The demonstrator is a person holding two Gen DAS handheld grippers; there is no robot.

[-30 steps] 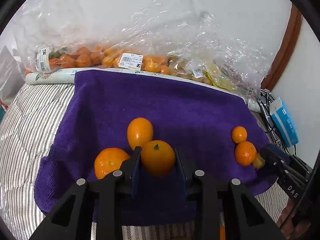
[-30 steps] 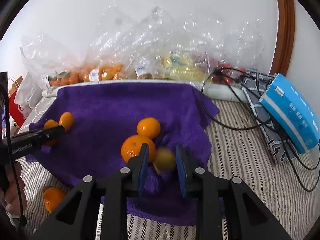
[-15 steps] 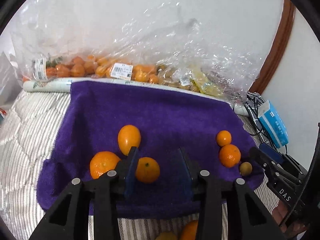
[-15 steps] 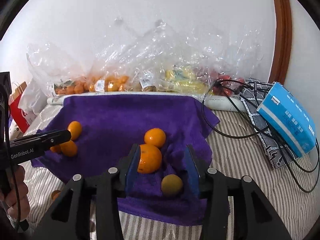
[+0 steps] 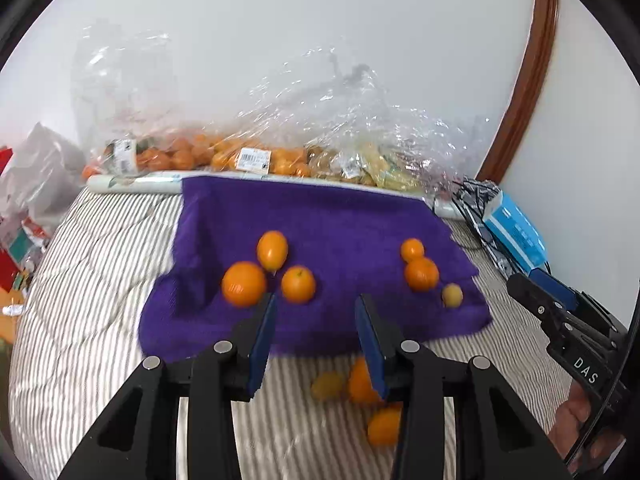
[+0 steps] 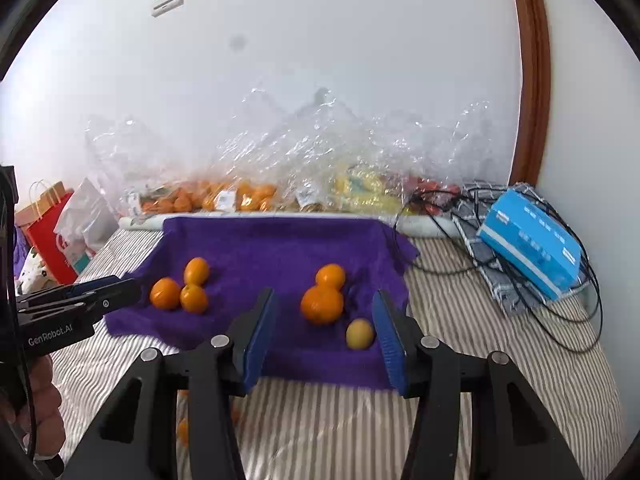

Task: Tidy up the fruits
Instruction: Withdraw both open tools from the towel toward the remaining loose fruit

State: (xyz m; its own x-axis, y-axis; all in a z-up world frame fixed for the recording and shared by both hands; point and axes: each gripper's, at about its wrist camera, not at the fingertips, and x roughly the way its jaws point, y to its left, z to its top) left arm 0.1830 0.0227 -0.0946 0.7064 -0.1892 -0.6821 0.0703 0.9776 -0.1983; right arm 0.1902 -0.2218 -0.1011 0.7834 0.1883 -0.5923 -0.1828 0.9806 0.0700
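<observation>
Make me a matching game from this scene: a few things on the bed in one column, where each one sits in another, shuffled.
Things:
1. small pale yellow round fruit
2. blue cardboard box
3. clear plastic bags of fruit
4. loose orange fruits on striped bedding

Places:
A. along the wall behind the purple towel
B. on the towel's near right corner
C. off the towel, in front of its near edge
D. on dark cables, right of the towel

Pairs: 1-B, 2-D, 3-A, 4-C

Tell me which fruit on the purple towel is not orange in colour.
The small pale yellow fruit at the towel's front right corner. The five other fruits there are orange, among them the large orange beside it.
</observation>
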